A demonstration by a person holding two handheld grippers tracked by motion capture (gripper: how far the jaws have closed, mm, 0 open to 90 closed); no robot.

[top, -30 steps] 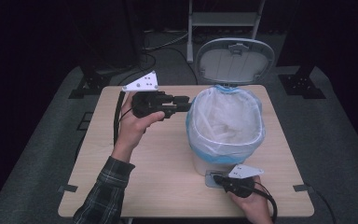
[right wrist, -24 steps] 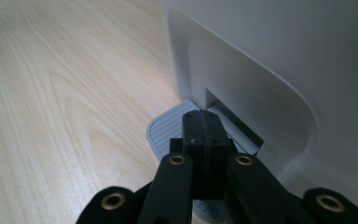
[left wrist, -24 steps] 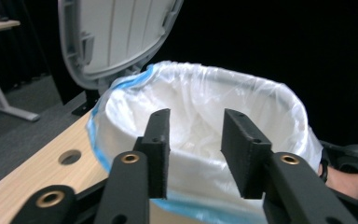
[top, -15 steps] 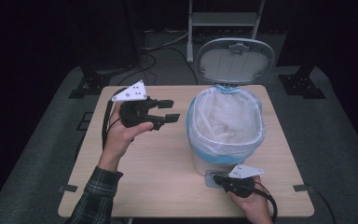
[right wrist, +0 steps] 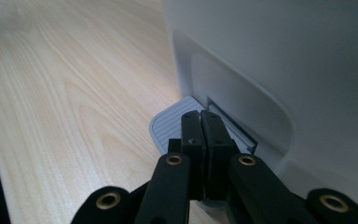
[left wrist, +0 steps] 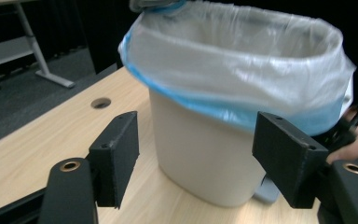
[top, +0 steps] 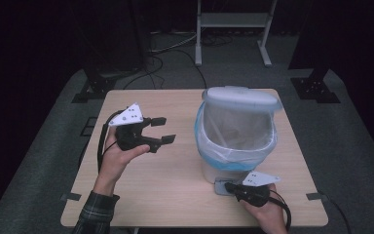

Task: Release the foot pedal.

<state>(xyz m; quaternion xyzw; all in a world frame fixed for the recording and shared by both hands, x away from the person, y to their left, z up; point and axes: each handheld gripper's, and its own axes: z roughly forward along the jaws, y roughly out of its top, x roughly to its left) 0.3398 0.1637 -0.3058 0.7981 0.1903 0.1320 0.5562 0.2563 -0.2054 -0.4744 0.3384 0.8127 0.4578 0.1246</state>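
Pressing down on the pedal [right wrist: 177, 122] with its jaws pressed together, the right gripper [top: 234, 187] is working the bin [top: 233, 146] at the table's [top: 175, 185] right side. The lid [top: 239, 97] is hanging partway over the bagged opening. The left gripper [top: 158, 129] is hovering beside the bin, jaws spread and empty; nothing is being dropped in yet.

Table [top: 175, 185] lit brightly from above; surroundings left dark. Lid [top: 241, 99] motion-blurred. Glare seen on bag [left wrist: 242, 60]. Soft focus throughout.
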